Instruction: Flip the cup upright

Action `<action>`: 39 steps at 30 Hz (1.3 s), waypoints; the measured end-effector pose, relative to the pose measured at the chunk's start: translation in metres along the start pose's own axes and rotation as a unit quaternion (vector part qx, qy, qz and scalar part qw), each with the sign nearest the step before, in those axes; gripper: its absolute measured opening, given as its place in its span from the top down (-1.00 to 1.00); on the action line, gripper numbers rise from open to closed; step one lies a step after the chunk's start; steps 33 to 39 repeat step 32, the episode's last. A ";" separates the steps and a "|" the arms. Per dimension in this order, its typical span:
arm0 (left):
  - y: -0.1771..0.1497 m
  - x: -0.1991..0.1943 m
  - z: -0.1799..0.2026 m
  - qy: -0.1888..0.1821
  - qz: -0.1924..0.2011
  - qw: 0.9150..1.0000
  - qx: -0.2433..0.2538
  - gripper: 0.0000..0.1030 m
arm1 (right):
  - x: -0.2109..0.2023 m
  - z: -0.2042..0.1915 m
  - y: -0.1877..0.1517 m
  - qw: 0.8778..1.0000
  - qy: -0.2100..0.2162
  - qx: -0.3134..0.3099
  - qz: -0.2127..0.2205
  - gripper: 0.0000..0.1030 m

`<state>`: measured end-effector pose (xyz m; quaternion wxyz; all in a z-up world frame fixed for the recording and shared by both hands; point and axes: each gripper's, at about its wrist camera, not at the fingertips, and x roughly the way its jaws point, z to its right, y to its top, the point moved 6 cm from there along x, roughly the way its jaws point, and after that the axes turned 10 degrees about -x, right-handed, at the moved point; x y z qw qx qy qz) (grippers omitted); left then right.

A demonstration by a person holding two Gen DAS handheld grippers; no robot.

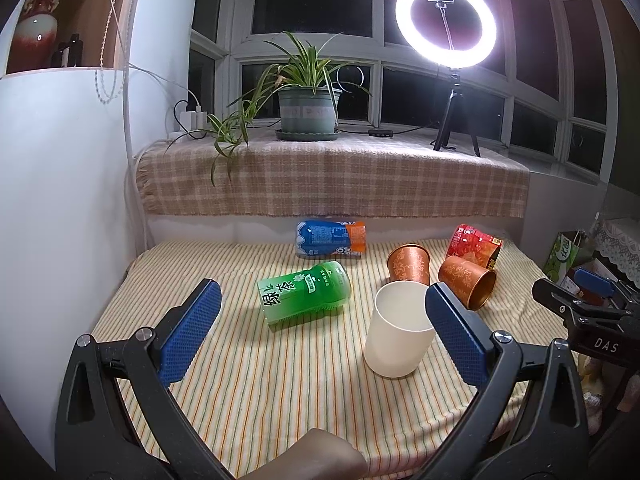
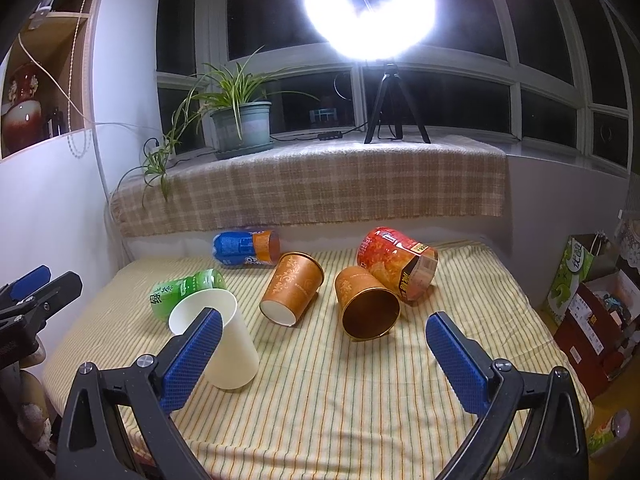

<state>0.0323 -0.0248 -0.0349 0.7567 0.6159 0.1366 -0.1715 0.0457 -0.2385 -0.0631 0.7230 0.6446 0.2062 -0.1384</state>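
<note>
Since the white cup [image 1: 400, 330] looks light and crushable, its wall is best pinched gently; both the left gripper [image 1: 320, 328] and right gripper [image 2: 324, 354] are spread wide, nothing held.

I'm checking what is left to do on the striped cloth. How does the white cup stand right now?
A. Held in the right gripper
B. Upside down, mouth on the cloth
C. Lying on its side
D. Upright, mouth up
D: the white cup stands on its base on the striped cloth with its open rim facing up, and neither open gripper grips it.
</note>
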 end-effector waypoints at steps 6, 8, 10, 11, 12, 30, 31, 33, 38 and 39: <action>0.001 0.000 0.000 0.001 0.000 1.000 0.000 -1.00 | 0.002 0.000 -0.002 1.000 0.001 0.002 -0.004 -1.00; 0.001 0.000 0.001 0.000 0.000 1.000 0.000 -1.00 | 0.003 0.000 -0.003 1.000 0.001 0.002 -0.005 -1.00; 0.001 0.000 0.000 0.001 0.000 1.000 0.000 -1.00 | 0.003 -0.001 -0.003 1.000 0.001 0.002 -0.005 -1.00; 0.001 0.000 0.000 0.000 0.000 1.000 0.000 -1.00 | 0.003 -0.001 -0.003 1.000 0.001 0.002 -0.006 -1.00; 0.001 -0.001 0.000 0.001 0.001 1.000 0.000 -1.00 | 0.003 -0.001 -0.003 1.000 0.001 0.002 -0.005 -1.00; 0.006 0.003 -0.008 0.005 -0.002 1.000 -0.004 -1.00 | 0.013 -0.010 -0.012 1.000 0.013 -0.006 -0.025 -1.00; 0.006 0.004 -0.008 0.008 -0.001 1.000 -0.002 -1.00 | 0.014 -0.011 -0.012 1.000 0.013 -0.006 -0.026 -1.00; 0.006 0.005 -0.008 0.010 -0.001 1.000 -0.002 -1.00 | 0.014 -0.011 -0.012 1.000 0.015 -0.006 -0.027 -1.00; 0.006 0.005 -0.008 0.010 -0.001 1.000 -0.002 -1.00 | 0.014 -0.011 -0.012 1.000 0.015 -0.006 -0.027 -1.00; 0.006 0.005 -0.008 0.010 -0.001 1.000 -0.002 -1.00 | 0.014 -0.011 -0.012 1.000 0.015 -0.006 -0.027 -1.00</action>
